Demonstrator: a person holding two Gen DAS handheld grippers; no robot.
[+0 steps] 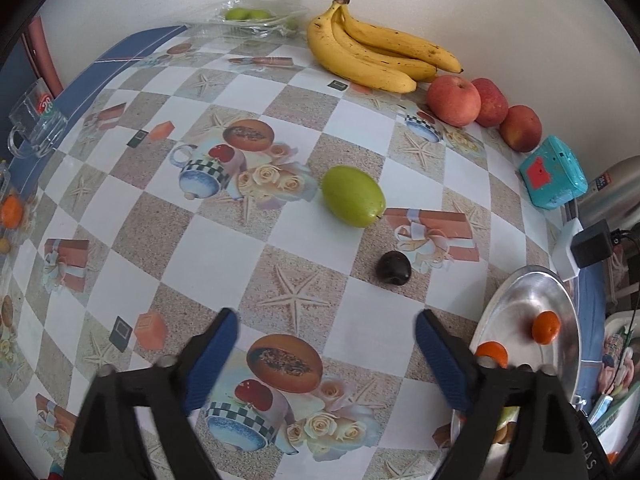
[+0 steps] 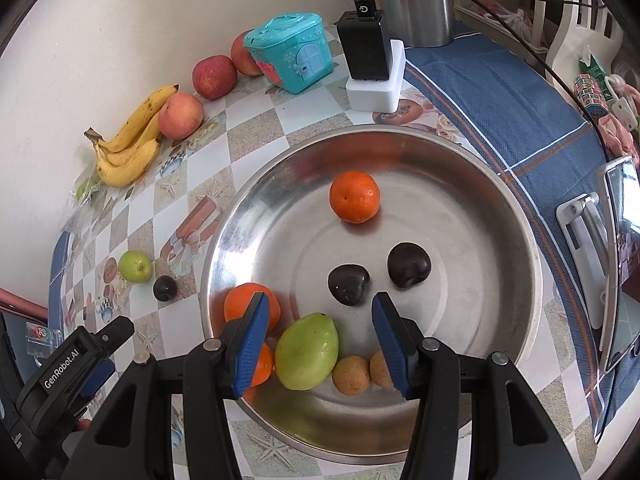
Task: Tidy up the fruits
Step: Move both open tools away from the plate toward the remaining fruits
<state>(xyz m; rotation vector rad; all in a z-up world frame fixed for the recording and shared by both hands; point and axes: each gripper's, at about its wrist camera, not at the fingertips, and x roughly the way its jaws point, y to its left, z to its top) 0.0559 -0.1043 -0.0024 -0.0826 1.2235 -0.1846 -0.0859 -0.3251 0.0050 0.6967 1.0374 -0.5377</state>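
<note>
Patterned tablecloth [image 1: 224, 248], smooth green fruit [image 1: 353, 195], dark glossy plum [image 1: 393, 269]

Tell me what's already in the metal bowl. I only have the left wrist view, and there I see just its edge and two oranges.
Observer: The right wrist view looks straight into the metal bowl. Besides oranges, two dark plums lie near its middle.
Operator: Any green fruit in there yet?
Observer: Yes, one green fruit lies at the near side, next to two small brown fruits.
Operator: How many oranges in total?
Observer: Three: one orange toward the far side, and two on the near left, partly behind a finger of the right hand-held gripper.
Operator: Is that one holding anything?
Observer: No, it is open and empty above the bowl.
</note>
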